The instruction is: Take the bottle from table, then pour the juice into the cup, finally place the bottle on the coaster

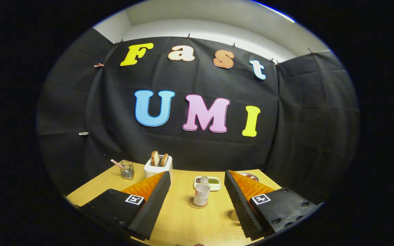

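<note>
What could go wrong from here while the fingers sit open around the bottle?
The gripper is open, its fingers wide apart, with the bottle ahead between them, upright on the coaster. A skewed approach or uneven closing could tip it. The small white dish lies close behind; pushing too far forward might shove the bottle into it. The toaster beside one finger could get clipped.

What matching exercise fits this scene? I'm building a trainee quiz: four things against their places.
1 bottle
2 toaster
3 cup
4 white dish

A left of the toaster
B on the coaster, ahead between the open, empty tongs
C just behind the bottle
D holding two bread slices

Pairs: 1-B, 2-D, 3-A, 4-C
</note>
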### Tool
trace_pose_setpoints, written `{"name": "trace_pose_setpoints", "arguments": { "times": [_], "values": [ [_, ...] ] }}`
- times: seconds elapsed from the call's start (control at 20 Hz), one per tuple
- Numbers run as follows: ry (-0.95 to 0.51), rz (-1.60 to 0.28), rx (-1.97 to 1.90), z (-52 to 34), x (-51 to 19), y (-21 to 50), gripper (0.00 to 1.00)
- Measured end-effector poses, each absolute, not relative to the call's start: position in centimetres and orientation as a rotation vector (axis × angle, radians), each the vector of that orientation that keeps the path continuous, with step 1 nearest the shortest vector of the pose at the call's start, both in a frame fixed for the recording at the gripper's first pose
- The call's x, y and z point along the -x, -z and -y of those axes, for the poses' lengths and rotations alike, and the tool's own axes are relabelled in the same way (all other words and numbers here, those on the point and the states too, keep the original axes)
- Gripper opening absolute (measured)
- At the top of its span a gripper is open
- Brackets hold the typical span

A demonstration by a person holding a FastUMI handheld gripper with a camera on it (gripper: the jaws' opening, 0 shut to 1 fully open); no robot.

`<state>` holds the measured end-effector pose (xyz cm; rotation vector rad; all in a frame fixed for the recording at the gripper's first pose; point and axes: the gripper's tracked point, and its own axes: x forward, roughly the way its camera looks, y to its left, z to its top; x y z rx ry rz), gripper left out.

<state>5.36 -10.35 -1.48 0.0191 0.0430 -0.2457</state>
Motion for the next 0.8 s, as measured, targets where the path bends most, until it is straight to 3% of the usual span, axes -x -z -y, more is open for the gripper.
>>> {"name": "trace_pose_setpoints", "arguments": {
  "times": [0.25, 0.8],
  "values": [
    [0.136, -0.085, -0.032, 6.0, -4.1, 1.7, 0.97],
    [0.13, -0.048, -0.059, 1.9, -4.3, 1.8, 0.98]
  ]
}}
